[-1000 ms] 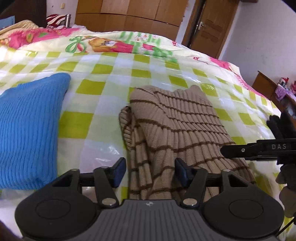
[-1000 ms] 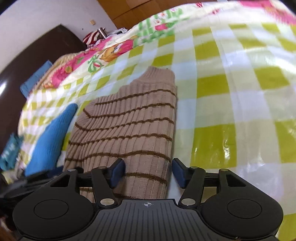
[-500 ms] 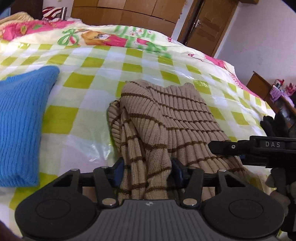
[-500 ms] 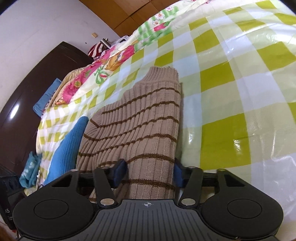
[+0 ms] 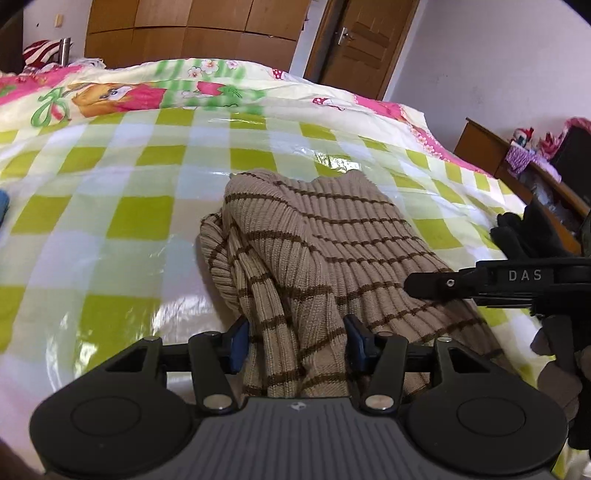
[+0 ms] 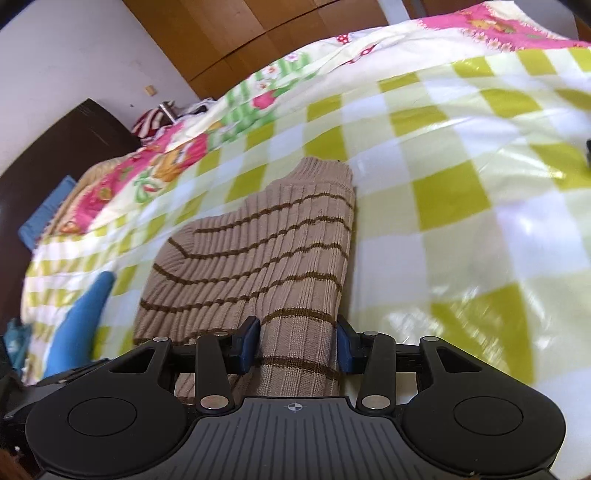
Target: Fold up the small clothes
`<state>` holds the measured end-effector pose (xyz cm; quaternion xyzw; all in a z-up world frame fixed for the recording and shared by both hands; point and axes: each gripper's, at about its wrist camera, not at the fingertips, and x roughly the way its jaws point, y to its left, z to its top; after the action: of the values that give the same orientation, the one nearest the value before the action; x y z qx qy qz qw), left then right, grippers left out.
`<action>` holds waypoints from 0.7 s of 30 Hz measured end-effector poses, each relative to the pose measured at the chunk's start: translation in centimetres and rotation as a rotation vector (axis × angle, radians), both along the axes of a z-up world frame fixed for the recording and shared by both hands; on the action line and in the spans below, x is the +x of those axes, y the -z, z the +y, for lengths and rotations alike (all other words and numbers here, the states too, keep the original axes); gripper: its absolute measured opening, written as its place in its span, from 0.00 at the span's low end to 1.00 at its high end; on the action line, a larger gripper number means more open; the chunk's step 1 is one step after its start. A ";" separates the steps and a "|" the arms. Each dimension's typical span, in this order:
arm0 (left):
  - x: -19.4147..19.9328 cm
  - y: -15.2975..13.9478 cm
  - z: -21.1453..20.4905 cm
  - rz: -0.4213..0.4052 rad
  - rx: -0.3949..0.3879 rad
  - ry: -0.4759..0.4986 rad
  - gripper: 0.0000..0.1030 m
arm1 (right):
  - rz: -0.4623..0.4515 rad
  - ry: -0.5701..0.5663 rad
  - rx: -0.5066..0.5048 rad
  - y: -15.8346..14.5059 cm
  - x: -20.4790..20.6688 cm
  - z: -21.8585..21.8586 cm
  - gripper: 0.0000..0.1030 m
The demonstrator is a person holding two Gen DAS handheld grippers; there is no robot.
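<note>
The left gripper pinches the near edge of the striped sweater; the right gripper pinches its other near corner; the sweater lies folded on the checked sheet; beyond, a wooden wardrobe.

Both views are bright with daylight. The shiny plastic sheet over the bed throws white glare patches, strongest near the bottom left of the left wrist view and along the right side of the right wrist view. Heavy fisheye bending here: the door and wardrobe lean, and the corners go black. The right view is smeared with motion blur toward its right edge and the far quilt. The sweater ribs look sharp in both views, with a soft shadow along its left side. The black fingers are dark and show little detail.
</note>
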<state>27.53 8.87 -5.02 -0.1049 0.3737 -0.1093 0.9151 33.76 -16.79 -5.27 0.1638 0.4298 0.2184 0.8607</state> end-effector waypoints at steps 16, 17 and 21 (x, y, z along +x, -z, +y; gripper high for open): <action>2.9 -1.5 0.1 -0.045 0.226 -0.155 0.67 | -0.227 -0.096 -0.224 -3.2 -5.2 3.6 0.46; 3.0 -1.0 0.3 -0.035 0.227 -0.159 0.67 | -0.227 -0.115 -0.257 -2.6 -5.2 4.1 0.47; 2.1 -1.9 0.2 -0.022 0.229 -0.171 0.67 | -0.182 -0.093 -0.259 -2.1 -4.9 4.2 0.47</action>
<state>29.61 9.02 -3.16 -0.0301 0.3632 0.0111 0.9312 28.83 -12.56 -3.15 0.0106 0.3819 0.2147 0.8988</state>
